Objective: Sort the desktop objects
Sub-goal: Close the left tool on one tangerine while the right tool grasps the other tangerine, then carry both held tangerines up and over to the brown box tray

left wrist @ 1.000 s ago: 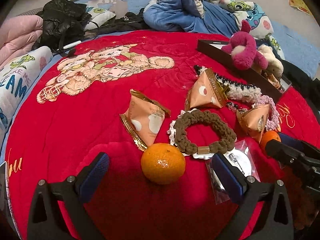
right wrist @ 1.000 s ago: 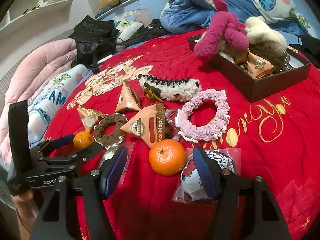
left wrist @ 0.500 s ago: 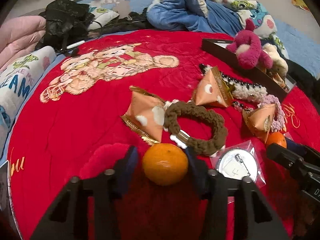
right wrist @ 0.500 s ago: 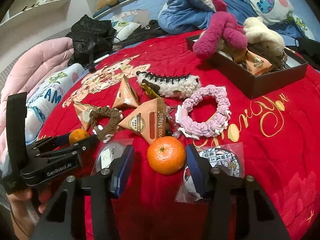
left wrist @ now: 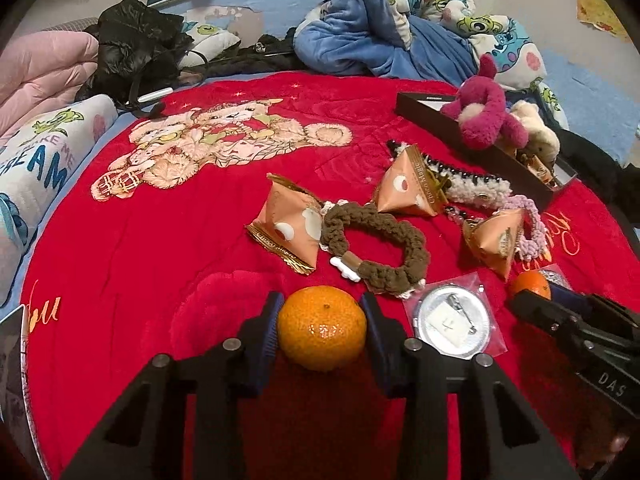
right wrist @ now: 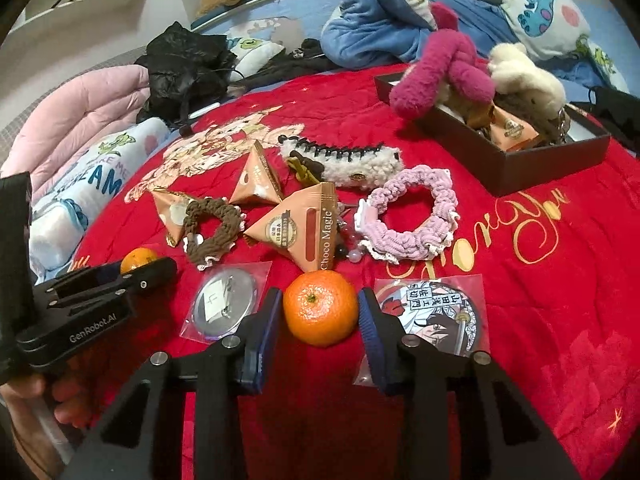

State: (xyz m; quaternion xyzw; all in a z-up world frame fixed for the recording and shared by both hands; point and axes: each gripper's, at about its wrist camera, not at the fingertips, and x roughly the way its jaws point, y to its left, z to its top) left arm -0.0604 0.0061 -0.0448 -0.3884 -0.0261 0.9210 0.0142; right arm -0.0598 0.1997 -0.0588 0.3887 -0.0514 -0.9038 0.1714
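Both grippers have come in from wide to a narrow span within the last second, each around its own fruit, so the sorting has moved from approach to grasp on two items at once.

The left gripper has gone from fully spread to snug on a round orange mandarin; its blue pads touch the fruit's two sides, and the opening has settled, so I judge the grip made. The mandarin sits directly between the fingertips, resting on the red quilted blanket of the bed. Just ahead of this gripper lies a brown crocheted scrunchie, and ahead to its right a round silver badge in a clear bag.

The right gripper is closing on a second orange mandarin. That fruit is between its jaws, the pads at or just shy of its skin, with a thin gap visible on the left side; the grip is not yet firm. Ahead of it is a peach triangular snack packet, and farther ahead to its right a dark open box holding plush toys, the likely destination.

Both fruits rest on the blanket, not lifted. Both lifts should wait for the right jaws to seat.
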